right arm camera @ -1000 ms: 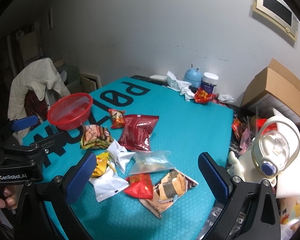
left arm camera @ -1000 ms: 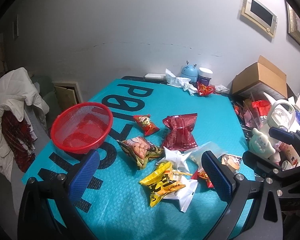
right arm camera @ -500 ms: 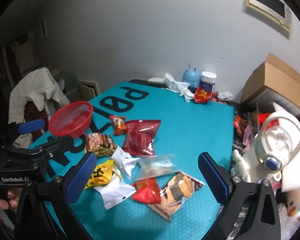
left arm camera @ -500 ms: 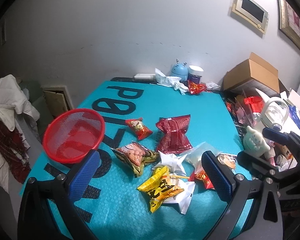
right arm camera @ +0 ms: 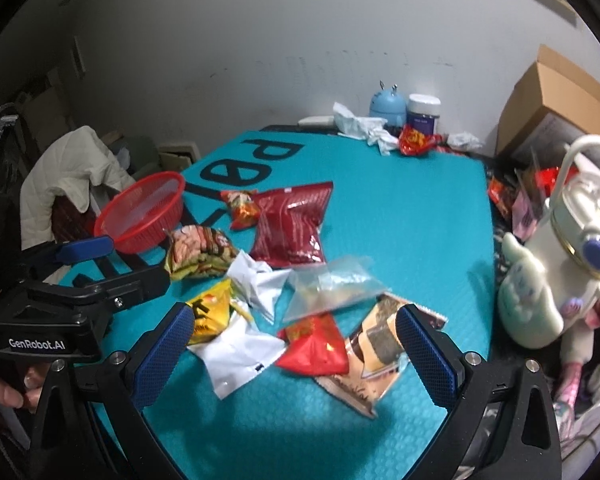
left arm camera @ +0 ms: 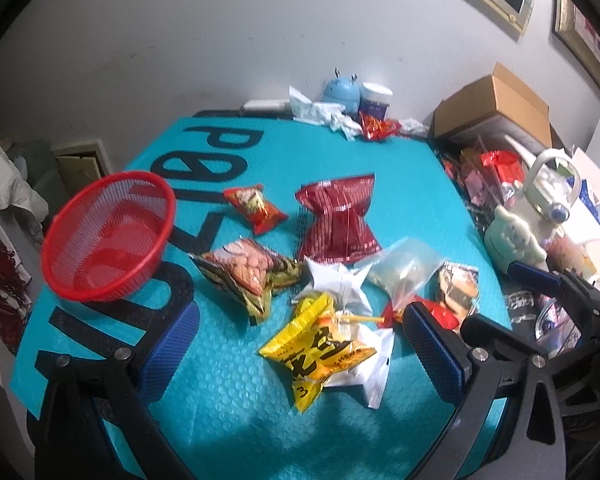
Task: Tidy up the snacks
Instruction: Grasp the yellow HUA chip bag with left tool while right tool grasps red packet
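Clearly at the start: from the left wrist, left gripper (left arm camera: 300, 344) spread wide, holding nothing, above yellow crinkled snack packet (left arm camera: 320, 350); round red mesh plastic basket (left arm camera: 108, 236) empty at left. From the right wrist, right gripper (right arm camera: 296, 354) likewise agape over small red foil pouch (right arm camera: 316, 346); all packets loose on teal bubble mat (right arm camera: 412, 216)

Left wrist view: above the near edge of the teal mat (left arm camera: 400, 208), looking down and forward between its own blue fingers (left arm camera: 168, 344) toward the far wall, red basket (left arm camera: 108, 236) near at left. Right wrist view: same heading from farther right, basket (right arm camera: 140, 212) pushed off to the left, white kettle (right arm camera: 572, 248) close at right. Both share the snack pile, the yellow packet (left arm camera: 320, 348) (right arm camera: 212, 312) near in each, and each catches the other gripper at its frame edge.
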The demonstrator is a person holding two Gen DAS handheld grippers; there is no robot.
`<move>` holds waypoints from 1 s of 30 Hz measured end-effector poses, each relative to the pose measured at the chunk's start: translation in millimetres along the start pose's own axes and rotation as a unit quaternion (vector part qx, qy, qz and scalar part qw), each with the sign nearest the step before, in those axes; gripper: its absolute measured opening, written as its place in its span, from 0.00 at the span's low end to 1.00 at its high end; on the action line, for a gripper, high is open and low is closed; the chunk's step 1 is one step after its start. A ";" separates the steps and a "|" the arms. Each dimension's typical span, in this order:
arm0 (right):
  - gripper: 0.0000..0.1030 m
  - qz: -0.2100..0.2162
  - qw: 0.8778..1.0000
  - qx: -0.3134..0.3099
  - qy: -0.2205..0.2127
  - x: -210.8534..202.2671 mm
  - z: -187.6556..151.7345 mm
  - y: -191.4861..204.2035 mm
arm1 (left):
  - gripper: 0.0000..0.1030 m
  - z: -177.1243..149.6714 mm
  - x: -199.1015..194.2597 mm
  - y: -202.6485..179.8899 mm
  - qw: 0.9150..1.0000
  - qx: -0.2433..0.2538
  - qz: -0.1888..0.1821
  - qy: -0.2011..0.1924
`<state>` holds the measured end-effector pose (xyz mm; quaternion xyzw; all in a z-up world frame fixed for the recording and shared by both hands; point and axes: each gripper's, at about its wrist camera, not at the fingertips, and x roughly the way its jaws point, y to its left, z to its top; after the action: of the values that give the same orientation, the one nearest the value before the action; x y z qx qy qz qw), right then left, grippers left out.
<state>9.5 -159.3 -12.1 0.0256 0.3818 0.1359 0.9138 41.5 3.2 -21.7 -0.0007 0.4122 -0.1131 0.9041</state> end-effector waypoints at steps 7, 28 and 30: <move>0.96 -0.001 1.000 0.005 0.013 11.1 -12.2 -6.8 | 1.00 -13.5 22.1 -0.5 0.999 0.002 -0.014 0.034; 0.65 0.036 0.998 0.021 0.049 47.6 -24.4 -22.6 | 0.89 -28.9 78.8 14.8 0.991 -0.050 -0.080 0.096; 0.63 0.035 0.998 0.014 0.053 52.8 -23.1 -19.7 | 0.87 -29.1 77.4 15.7 0.991 -0.047 -0.084 0.088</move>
<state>33.2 -165.4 -67.9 0.0443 0.4307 0.1636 0.8864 72.1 5.4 -100.1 -0.0681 0.4938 -0.1686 0.8504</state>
